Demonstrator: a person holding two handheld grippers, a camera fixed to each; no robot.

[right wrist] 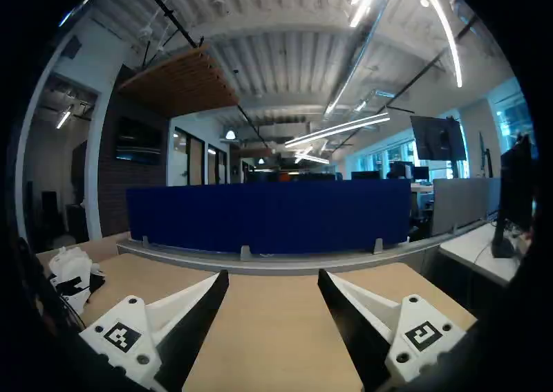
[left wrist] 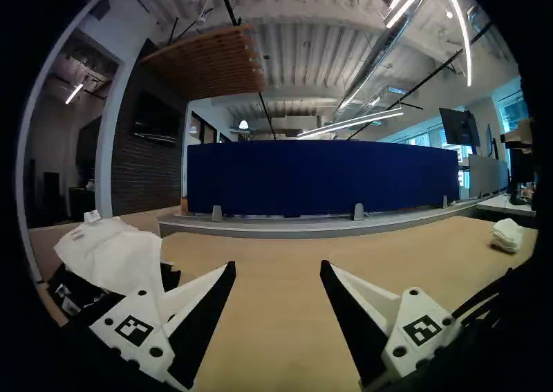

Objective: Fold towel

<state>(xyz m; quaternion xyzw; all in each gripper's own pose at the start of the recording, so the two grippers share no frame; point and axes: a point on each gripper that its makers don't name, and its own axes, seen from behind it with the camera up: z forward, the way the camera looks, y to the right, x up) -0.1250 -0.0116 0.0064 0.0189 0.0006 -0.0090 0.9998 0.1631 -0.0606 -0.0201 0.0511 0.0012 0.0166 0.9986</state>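
Observation:
A crumpled white towel [left wrist: 114, 250] lies on the wooden desk [left wrist: 276, 323] at the left, draped over some black items, just beyond my left gripper's left finger. A smaller folded white towel [left wrist: 509, 234] sits at the desk's far right. My left gripper [left wrist: 276, 265] is open over bare desk with nothing between its fingers. In the right gripper view, my right gripper [right wrist: 272, 274] is open too, low over the wooden desk [right wrist: 276, 337]. A white bundle [right wrist: 69, 269] with black items lies far to its left.
A blue partition [left wrist: 318, 178] on a grey rail closes off the desk's far edge and appears again as the blue partition [right wrist: 269, 216]. A monitor [right wrist: 515, 191] stands on a neighbouring white desk at the right. Bare wood lies ahead of both grippers.

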